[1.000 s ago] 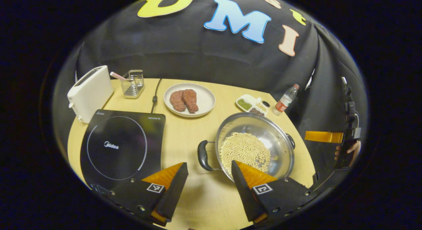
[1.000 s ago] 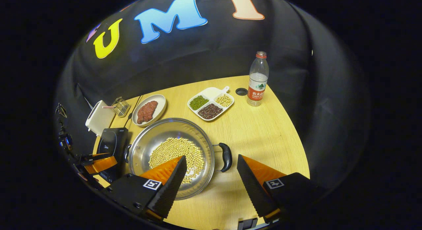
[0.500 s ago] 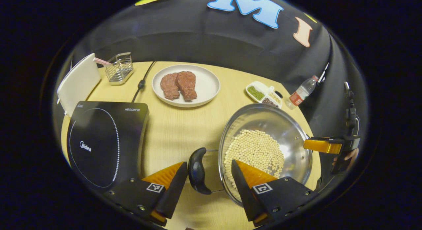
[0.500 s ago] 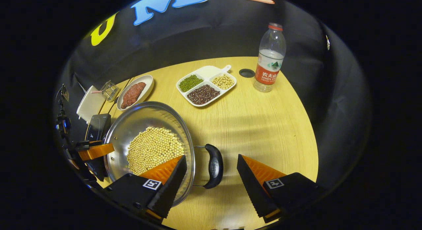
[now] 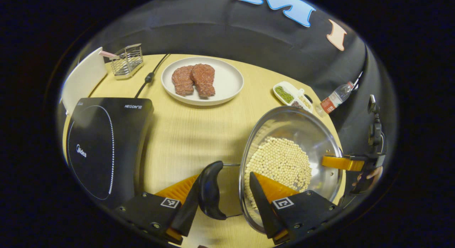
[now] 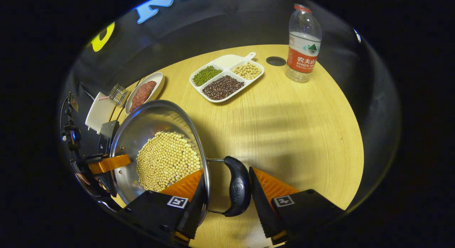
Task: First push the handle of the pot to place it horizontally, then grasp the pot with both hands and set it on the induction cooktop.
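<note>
1. Now the pot (image 5: 291, 159), holding pale beans (image 5: 280, 162), sits on the wooden table (image 5: 192, 130), well apart from the cooktop (image 5: 103, 144) to its left.
2. Left gripper (image 5: 222, 191) is spread around the pot's near black handle (image 5: 210, 189); one finger touches the handle, the other lies over the pot's rim.
3. Right gripper (image 6: 227, 194) straddles the opposite handle (image 6: 237, 191), fingers close on both sides; whether both press it I cannot tell.
4. Behind stand a plate of meat (image 5: 202, 80), a divided tray (image 6: 227, 77) and a bottle (image 6: 304, 45).
</note>
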{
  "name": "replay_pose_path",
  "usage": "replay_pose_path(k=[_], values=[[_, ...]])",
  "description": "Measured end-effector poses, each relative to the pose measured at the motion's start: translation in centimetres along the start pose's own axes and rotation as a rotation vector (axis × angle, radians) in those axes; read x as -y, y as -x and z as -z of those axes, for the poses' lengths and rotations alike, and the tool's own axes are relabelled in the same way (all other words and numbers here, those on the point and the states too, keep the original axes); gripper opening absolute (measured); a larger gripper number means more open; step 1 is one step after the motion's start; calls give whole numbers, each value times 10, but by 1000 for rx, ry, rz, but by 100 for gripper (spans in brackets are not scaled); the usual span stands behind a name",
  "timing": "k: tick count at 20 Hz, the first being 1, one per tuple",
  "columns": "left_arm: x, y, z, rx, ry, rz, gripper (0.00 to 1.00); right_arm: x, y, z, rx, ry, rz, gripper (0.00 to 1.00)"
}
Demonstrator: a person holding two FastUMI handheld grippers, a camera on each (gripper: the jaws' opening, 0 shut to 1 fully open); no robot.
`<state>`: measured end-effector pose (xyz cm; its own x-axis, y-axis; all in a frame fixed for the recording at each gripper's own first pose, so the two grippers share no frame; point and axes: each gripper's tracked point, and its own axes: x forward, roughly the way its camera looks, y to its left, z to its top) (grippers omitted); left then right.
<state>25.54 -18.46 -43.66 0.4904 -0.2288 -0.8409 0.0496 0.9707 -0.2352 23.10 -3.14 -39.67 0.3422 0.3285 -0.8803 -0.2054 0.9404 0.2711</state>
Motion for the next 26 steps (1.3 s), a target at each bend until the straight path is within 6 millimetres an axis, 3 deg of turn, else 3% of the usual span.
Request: replay_pose_path(k=[1,3,4,8,12,14,16,18,22,25,26], values=[[-3,0,3,-12,1,-7,72,3,-1,0,3,0,9,69],[-1,-4,3,-15,16,9,57,2,-2,0,4,-12,7,64],[-1,-2,3,-20,31,18,63,2,-2,1,3,-24,2,60],[-1,-5,7,-62,48,6,57,1,-2,5,-17,-28,9,55],[2,-4,3,-47,29,-1,58,-2,5,18,-44,-52,17,51],[2,-6,-5,-50,16,9,48,-4,18,28,-33,-65,20,54],[0,-7,-6,-46,0,24,48,-7,34,37,-22,-64,28,54],[0,-8,-7,-54,3,40,56,-10,53,45,-15,-72,40,51],[-1,-17,-12,-37,-11,68,48,-17,96,62,30,-97,75,51],[-10,-22,-18,-32,-22,96,55,-32,123,79,54,-109,96,54],[-11,-19,-17,-34,-28,100,52,-39,129,84,60,-112,101,51]])
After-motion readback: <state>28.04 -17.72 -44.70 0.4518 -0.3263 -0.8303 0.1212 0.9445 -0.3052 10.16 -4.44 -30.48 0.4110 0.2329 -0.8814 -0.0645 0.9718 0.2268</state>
